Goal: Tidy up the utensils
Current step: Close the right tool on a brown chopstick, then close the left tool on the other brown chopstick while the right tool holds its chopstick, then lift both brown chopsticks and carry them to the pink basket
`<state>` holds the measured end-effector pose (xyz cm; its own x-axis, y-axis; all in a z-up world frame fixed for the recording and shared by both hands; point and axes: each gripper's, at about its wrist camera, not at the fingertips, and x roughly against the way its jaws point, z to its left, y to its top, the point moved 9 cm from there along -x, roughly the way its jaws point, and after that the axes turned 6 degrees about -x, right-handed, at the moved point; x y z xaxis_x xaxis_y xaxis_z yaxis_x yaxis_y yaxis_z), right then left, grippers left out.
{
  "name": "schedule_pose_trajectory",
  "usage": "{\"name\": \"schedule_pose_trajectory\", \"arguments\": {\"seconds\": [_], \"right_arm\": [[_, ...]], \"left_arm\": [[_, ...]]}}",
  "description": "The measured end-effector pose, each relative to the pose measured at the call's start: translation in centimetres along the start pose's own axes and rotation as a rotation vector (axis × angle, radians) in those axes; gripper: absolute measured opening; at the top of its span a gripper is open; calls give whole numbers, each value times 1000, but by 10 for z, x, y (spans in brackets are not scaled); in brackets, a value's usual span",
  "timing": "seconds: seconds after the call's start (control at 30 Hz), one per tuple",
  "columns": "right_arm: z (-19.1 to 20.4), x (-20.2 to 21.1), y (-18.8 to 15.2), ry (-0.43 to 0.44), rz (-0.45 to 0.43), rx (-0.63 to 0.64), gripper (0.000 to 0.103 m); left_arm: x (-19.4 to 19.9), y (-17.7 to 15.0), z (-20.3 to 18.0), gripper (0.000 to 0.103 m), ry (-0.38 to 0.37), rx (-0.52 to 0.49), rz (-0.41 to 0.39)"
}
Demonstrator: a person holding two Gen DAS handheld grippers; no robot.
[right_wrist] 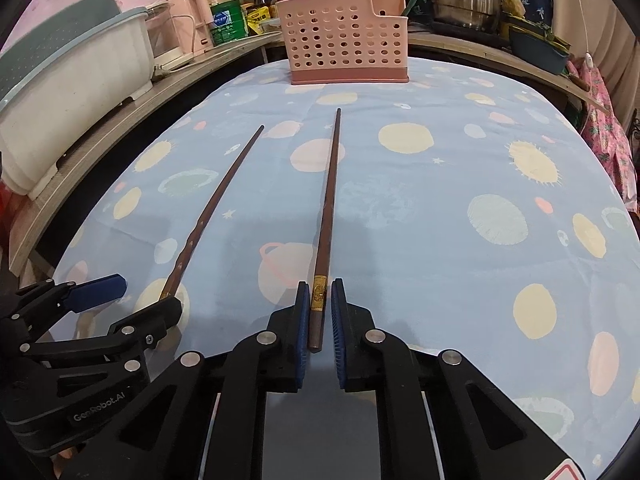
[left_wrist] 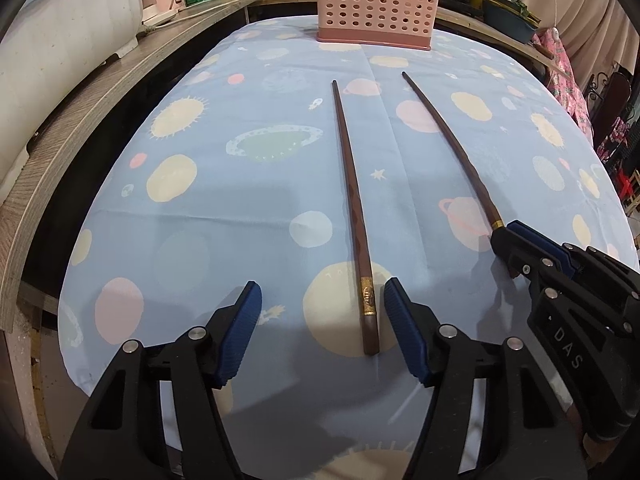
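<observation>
On tablecloth [left_wrist: 240, 216]: 2 chopsticks [left_wrist: 352, 200] (each between gripper fingers)

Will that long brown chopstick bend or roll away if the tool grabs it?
Probably not bend: the right chopstick lies dead straight like hard wood. It looks thin and likely light. Its glossy finish may be slippery, so it might slide between the right tool's pads. It might roll on the tablecloth if nudged.

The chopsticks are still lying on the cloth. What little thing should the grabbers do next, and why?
Probably close the right gripper the rest of the way. Its blue pads already sit either side of the right chopstick near the gold band, with small gaps left. The left gripper is wide open around the left chopstick. The pink basket waits at the far end.
</observation>
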<state>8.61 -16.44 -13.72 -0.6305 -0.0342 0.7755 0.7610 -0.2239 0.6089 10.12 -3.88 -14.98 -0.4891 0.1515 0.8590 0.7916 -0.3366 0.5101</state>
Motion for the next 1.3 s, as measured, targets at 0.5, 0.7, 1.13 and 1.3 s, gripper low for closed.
{"name": "schedule_pose_trajectory", "arguments": {"seconds": [0.5, 0.7, 1.13, 1.3], "right_arm": [[-5, 11, -14, 3, -2, -20, 7], [-7, 16, -19, 14, 5, -37, 7], [-20, 30, -28, 17, 27, -83, 7], [-23, 41, -23, 23, 13, -91, 7]], "left_arm": [[9, -9, 2, 25, -47, 10, -2], [11, -11, 1, 7, -86, 19, 2], [23, -8, -5, 7, -133, 45, 3], [39, 2, -2, 7, -138, 58, -30]]}}
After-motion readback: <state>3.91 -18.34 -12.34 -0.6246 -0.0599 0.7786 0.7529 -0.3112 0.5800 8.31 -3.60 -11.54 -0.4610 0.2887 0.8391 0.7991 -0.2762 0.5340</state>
